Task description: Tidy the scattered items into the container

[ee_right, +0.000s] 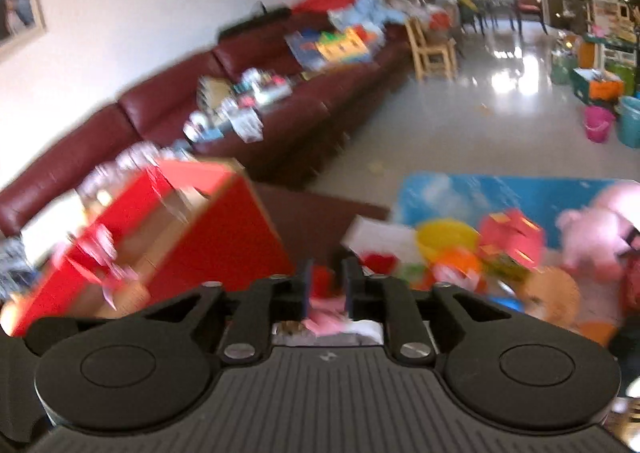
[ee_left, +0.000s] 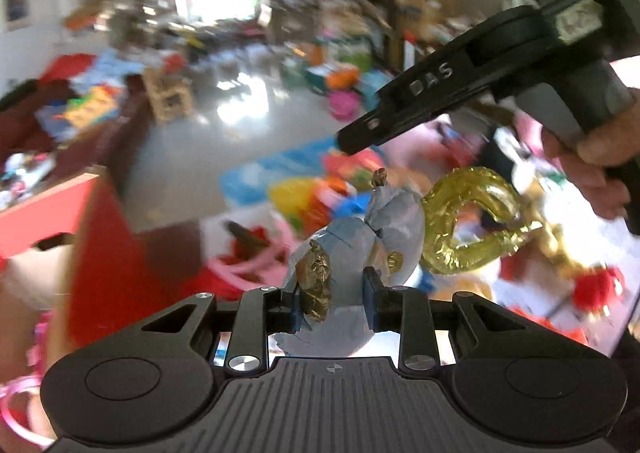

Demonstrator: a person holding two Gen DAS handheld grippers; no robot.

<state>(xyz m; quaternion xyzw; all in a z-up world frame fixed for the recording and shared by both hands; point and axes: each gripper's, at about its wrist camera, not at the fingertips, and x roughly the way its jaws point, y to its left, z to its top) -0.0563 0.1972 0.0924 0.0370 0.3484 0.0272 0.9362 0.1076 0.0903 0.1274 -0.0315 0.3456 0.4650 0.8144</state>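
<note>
Left gripper [ee_left: 331, 299] was clamped on a crumpled foil balloon [ee_left: 360, 253], grey-white with gold patches, its gold loop [ee_left: 460, 221] trailing free to the right above the toy pile [ee_left: 320, 193]. Right gripper [ee_right: 326, 285] stood apart with nothing pinched between the pads; seen from the left wrist, it hung high and right, in the person's hand [ee_left: 592, 157]. The red box [ee_right: 168, 221], open-topped and the likely container, sat left of both, beside the sofa [ee_right: 240, 101]. Judgement: carry the balloon left over the box rim, keep the grip until the loose loop clears the wall, then release low so it drops inside. The frames were blurred; box contents unclear.
</note>
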